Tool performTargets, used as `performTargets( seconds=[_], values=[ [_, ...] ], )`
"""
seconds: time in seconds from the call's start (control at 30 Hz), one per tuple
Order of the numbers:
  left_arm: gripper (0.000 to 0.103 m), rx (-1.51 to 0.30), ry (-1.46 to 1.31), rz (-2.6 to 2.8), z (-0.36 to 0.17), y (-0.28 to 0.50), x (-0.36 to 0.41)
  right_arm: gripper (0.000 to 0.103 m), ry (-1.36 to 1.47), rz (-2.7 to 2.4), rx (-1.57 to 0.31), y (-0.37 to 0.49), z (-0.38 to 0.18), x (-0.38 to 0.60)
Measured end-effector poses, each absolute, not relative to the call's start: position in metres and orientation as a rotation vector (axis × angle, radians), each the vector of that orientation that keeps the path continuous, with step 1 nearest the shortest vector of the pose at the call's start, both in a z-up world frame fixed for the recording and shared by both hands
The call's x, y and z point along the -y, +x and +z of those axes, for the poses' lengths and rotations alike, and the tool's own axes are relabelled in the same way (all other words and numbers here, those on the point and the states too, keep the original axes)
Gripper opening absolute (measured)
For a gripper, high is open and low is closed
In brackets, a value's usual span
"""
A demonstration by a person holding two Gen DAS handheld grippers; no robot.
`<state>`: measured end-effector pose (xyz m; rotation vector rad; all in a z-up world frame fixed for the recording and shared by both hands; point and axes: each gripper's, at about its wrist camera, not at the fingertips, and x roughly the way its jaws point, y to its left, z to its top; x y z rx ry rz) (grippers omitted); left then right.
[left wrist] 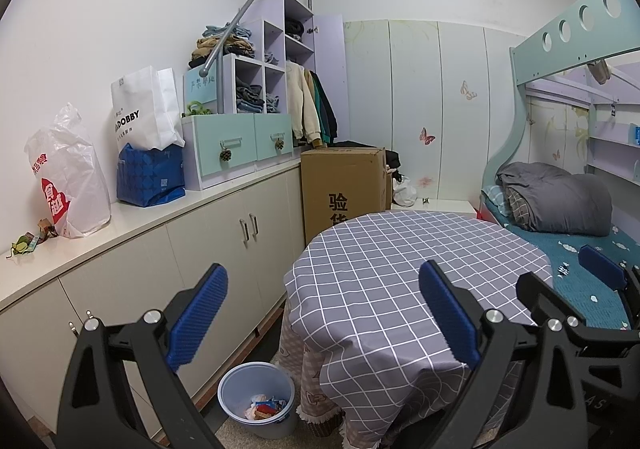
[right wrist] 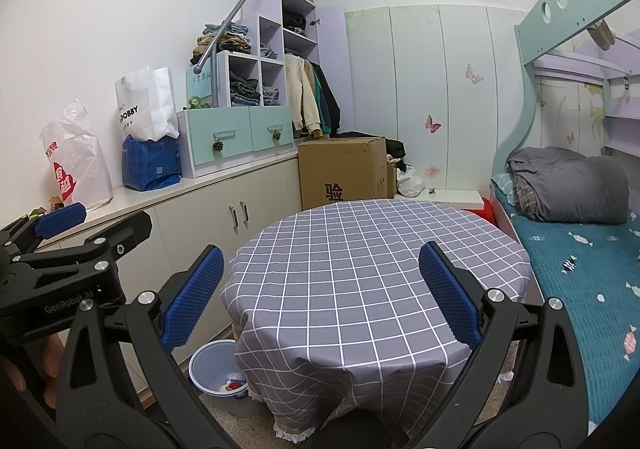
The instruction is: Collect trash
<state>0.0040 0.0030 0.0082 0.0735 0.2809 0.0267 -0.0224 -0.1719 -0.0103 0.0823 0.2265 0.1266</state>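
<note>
Both tongs, left tongs (left wrist: 324,325) and right tongs (right wrist: 320,297), gaping apart, holding nothing, above bare checked bench (left wrist: 400,257); trash already in bin (left wrist: 258,399), lower left, within easy dropping reach.

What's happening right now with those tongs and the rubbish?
Left tongs open, empty. Right tongs open, empty. Trash sits in blue bin beside round table. Tabletop bare, nothing in the way.

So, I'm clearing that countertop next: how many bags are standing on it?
3: a white plastic bag with red print at the left, a blue patterned bag beside the drawers, and a white paper bag standing in it. Others may be hidden behind.
</note>
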Motion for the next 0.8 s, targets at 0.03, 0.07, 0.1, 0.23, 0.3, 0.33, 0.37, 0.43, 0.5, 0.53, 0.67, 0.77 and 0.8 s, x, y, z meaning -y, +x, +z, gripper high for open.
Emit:
performTargets(
  seconds=[0.03, 0.07, 0.1, 0.23, 0.3, 0.33, 0.37, 0.43, 0.5, 0.53, 0.67, 0.77, 0.8],
  values=[
    [0.094, -0.281, 0.073, 0.027, 0.0079, 0.004, -0.0029, 0.096, 0.082, 0.127, -0.226, -0.0228, -0.0103, 0.1715],
    [0.094, -0.282, 0.074, 0.026, 0.0081, 0.0041, -0.0032, 0.096, 0.082, 0.126, -0.225, -0.0231, -0.0104, 0.1712],
    [0.094, -0.281, 0.074, 0.026, 0.0082, 0.004, -0.0032, 0.096, 0.082, 0.126, -0.226, -0.0224, -0.0102, 0.1718],
    [0.094, -0.281, 0.075, 0.027, 0.0081, 0.004, -0.0027, 0.096, 0.083, 0.125, -0.227, -0.0231, -0.0107, 0.1707],
    [0.094, -0.282, 0.074, 0.026, 0.0083, 0.0041, -0.0028, 0.096, 0.084, 0.126, -0.228, -0.0232, -0.0107, 0.1711],
    [0.094, -0.281, 0.074, 0.027, 0.0083, 0.0041, -0.0026, 0.096, 0.083, 0.126, -0.227, -0.0227, -0.0104, 0.1716],
    [0.094, -0.281, 0.074, 0.027, 0.0084, 0.0042, -0.0028, 0.096, 0.082, 0.126, -0.228, -0.0223, -0.0103, 0.172],
    [0.094, -0.282, 0.075, 0.026, 0.0081, 0.0042, -0.0026, 0.096, 0.083, 0.126, -0.227, -0.0235, -0.0105, 0.171],
    [0.094, -0.282, 0.075, 0.026, 0.0084, 0.0042, -0.0027, 0.096, 0.082, 0.126, -0.226, -0.0224, -0.0101, 0.172],
    [0.094, -0.282, 0.076, 0.026, 0.0081, 0.0043, -0.0024, 0.096, 0.081, 0.125, -0.226, -0.0226, -0.0102, 0.1716],
    [0.094, -0.281, 0.075, 0.027, 0.0083, 0.0043, -0.0022, 0.096, 0.082, 0.125, -0.227, -0.0217, -0.0104, 0.1713],
    [0.094, -0.282, 0.075, 0.027, 0.0088, 0.0045, -0.003, 0.096, 0.083, 0.125, -0.227, -0.0217, -0.0103, 0.171],
    [0.094, -0.282, 0.076, 0.027, 0.0088, 0.0045, -0.003, 0.096, 0.083, 0.125, -0.227, -0.0216, -0.0103, 0.171]
  ],
)
